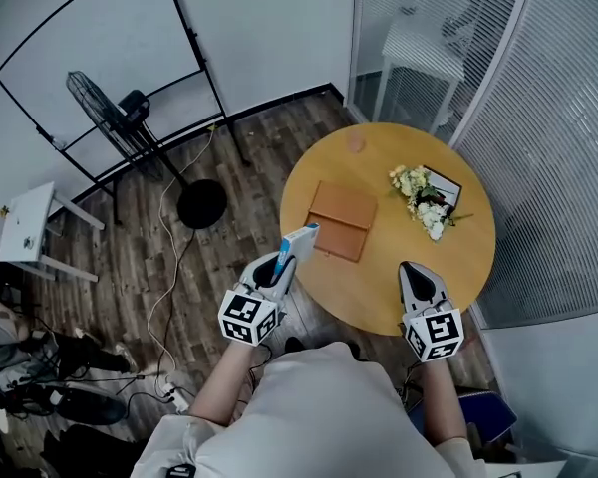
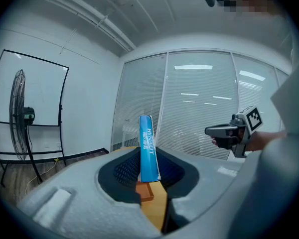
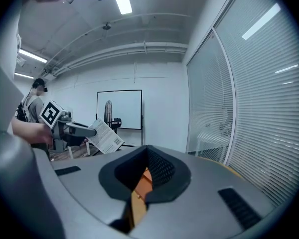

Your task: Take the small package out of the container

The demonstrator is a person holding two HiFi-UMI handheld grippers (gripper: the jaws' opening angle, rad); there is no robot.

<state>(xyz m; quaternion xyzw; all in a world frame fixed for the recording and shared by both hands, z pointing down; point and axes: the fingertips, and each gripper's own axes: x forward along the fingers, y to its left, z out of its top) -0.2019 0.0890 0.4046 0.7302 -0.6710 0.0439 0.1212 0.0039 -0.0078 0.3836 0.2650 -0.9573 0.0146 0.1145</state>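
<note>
Blue edge of small package (image 2: 148, 148): white lettering lengthwise, roughly "HIYAUT", uncertain; smaller characters below illegible. Its white back: fine print, barcode, unreadable. Square coded markers on cubes of left gripper (image 1: 287, 262) and right gripper (image 1: 411, 269).

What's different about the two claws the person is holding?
The left claw pinches a thin blue package; the right claw holds nothing. The left claw's jaws are kept slightly apart by the blue package; the right claw's jaws are closed together. Both are grey and point toward the round table.
</note>
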